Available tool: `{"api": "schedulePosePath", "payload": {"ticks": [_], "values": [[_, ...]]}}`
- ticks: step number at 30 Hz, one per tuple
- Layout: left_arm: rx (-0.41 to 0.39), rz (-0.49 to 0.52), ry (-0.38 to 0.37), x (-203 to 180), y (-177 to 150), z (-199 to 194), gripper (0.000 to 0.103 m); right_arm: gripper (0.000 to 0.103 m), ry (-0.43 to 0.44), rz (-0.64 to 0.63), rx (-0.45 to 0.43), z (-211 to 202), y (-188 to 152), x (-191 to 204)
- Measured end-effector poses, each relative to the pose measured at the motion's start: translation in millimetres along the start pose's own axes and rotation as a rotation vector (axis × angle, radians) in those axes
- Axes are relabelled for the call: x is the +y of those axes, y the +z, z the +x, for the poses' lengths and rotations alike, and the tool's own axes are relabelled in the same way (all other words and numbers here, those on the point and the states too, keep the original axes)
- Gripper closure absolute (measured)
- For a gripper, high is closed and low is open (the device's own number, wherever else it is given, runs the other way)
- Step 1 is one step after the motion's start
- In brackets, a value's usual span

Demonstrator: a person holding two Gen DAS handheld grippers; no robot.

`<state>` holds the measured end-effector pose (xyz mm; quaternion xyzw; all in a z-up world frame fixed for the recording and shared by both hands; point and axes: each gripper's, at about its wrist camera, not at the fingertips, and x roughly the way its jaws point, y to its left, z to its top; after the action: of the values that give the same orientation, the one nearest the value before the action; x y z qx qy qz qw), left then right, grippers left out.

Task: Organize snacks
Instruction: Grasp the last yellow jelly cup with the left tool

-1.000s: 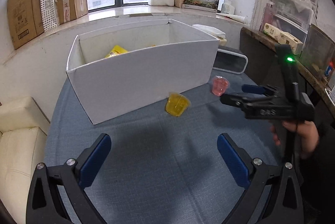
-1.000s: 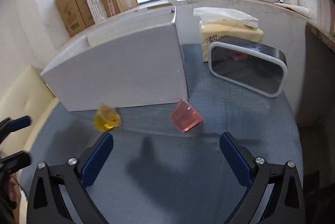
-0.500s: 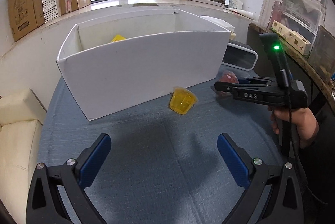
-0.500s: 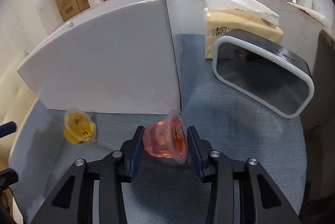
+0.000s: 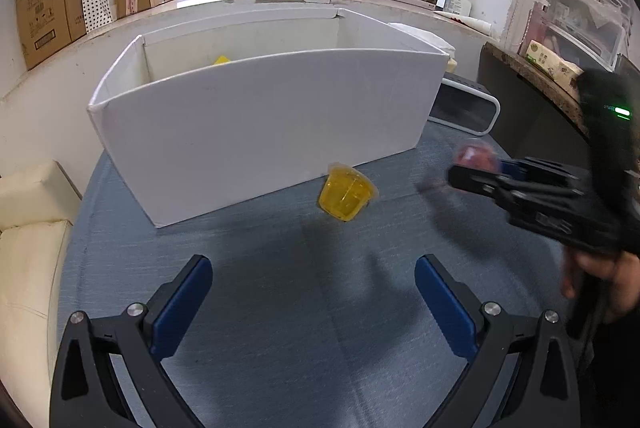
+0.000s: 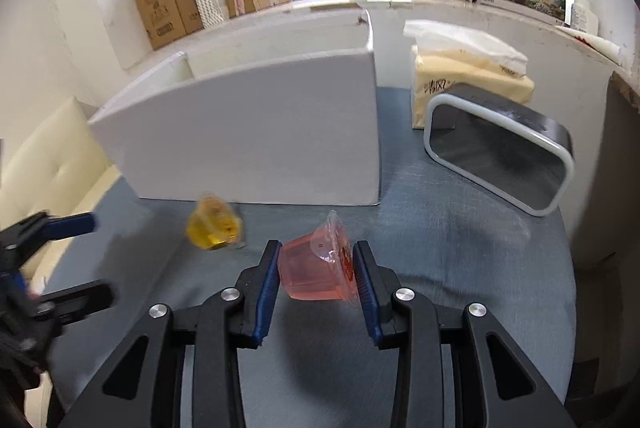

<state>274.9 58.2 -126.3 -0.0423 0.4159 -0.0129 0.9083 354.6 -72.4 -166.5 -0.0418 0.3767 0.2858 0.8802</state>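
A: The blue table (image 5: 280, 308) carries a white box (image 5: 260, 132), open on top, something yellow inside, possibly a snack.

B: And the right hand-held gripper (image 6: 316, 268)?

A: It is clamped on a pink jelly cup (image 6: 316, 264), near the box's corner.

B: The left hand-held gripper (image 5: 312, 292)?

A: Spread wide, holding nothing; the yellow jelly cup (image 5: 346, 196) lies tilted just before the box.

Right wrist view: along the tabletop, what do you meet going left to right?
Left gripper → yellow jelly cup → pink jelly cup, held between the right gripper fingers → dark rounded speaker.
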Motion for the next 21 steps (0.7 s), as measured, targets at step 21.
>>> {"api": "schedulePosePath", "payload": {"ticks": [21], "values": [[0.019,-0.056,0.014,-16,41,73,0.004,0.064,0.019,0.056,-0.114,-113,-53,6]]}}
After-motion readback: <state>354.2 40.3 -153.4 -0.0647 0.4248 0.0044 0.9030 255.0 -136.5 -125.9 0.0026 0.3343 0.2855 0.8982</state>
